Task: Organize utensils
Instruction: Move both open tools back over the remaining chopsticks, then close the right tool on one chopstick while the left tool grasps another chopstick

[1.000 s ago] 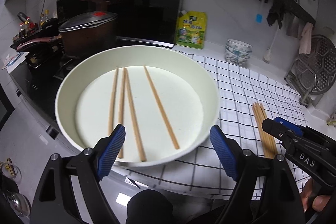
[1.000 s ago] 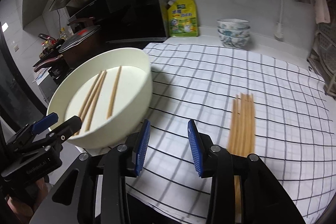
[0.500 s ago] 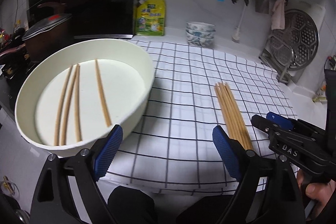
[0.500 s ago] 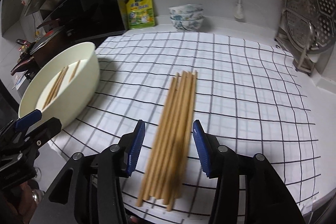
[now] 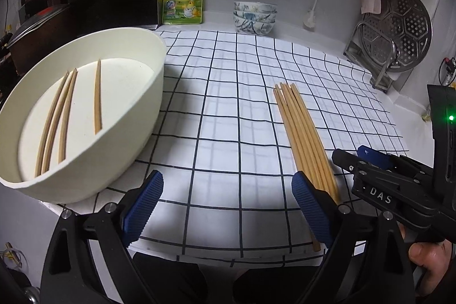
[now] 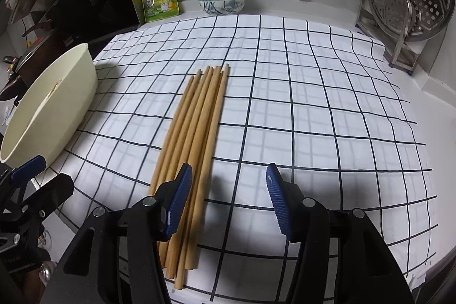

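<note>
- Left wrist view: the left claw [image 5: 226, 211] is hanging wide open and empty over the near edge of the bench [image 5: 327, 27], above the checked cloth [image 5: 228, 104].
- The cream basin [image 5: 136, 116] is sitting at the left edge of the cloth, and four chopsticks in the basin [image 5: 65, 116] are lying on its floor: three close together, one a little apart to their right.
- The chopstick bundle [image 5: 302, 133] is lying flat on the cloth, well apart from the basin, with its near end passing behind the claw's right pad.
- The right claw [image 5: 370, 164] is showing from the side at the lower right, beside the bundle's near end; from here I cannot tell how its jaws are standing.
- Right wrist view: the right claw [image 6: 229, 198] is standing open and holding nothing, low over the bundle's near end [image 6: 196, 133]. Its left pad is lying over the sticks, and its right pad is standing off over bare cloth.
- About six sticks are lying side by side in the bundle, none of them lifted.
- Judging by this, the sorting is partly done: four sticks are in the basin, the larger share is waiting on the cloth, and the next pick looks to be falling to the right claw.
</note>
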Action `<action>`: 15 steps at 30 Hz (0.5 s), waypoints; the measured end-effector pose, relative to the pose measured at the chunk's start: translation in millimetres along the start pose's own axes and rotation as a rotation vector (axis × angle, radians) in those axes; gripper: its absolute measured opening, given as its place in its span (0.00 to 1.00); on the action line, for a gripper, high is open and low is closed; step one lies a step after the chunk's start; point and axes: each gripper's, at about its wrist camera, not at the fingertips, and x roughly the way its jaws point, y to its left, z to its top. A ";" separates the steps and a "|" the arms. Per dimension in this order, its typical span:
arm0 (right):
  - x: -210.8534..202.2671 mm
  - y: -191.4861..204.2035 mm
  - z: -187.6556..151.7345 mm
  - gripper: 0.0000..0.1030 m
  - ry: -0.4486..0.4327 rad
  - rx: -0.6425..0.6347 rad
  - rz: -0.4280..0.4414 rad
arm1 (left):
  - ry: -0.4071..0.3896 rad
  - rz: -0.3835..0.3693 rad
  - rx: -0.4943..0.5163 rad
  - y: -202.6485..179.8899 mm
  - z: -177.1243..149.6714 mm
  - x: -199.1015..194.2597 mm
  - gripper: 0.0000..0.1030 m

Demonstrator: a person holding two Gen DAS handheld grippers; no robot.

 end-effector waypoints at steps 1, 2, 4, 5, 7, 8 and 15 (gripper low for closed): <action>2.0 -0.6 0.2 0.51 0.004 0.001 -0.003 | 0.005 0.001 0.001 -0.8 -0.7 1.7 0.87; 4.4 -1.1 0.5 0.51 0.009 0.000 -0.008 | 0.010 0.000 0.001 -1.6 -1.3 3.5 0.87; 6.9 -1.0 1.2 0.51 0.014 -0.003 -0.013 | 0.020 0.000 0.002 -2.4 -1.8 7.1 0.87; 7.5 -0.7 1.5 0.51 0.014 -0.003 -0.011 | 0.022 0.001 0.002 -2.9 -2.4 8.2 0.87; 9.2 0.3 2.0 0.51 0.017 -0.006 -0.009 | 0.027 0.004 0.003 -3.6 -2.9 10.3 0.87; 10.0 1.0 2.4 0.51 0.018 -0.009 -0.011 | 0.030 0.004 0.003 -3.8 -2.8 11.4 0.87; 13.1 2.0 2.3 0.51 0.024 -0.034 -0.035 | 0.045 0.005 -0.006 -3.9 -3.0 16.9 0.88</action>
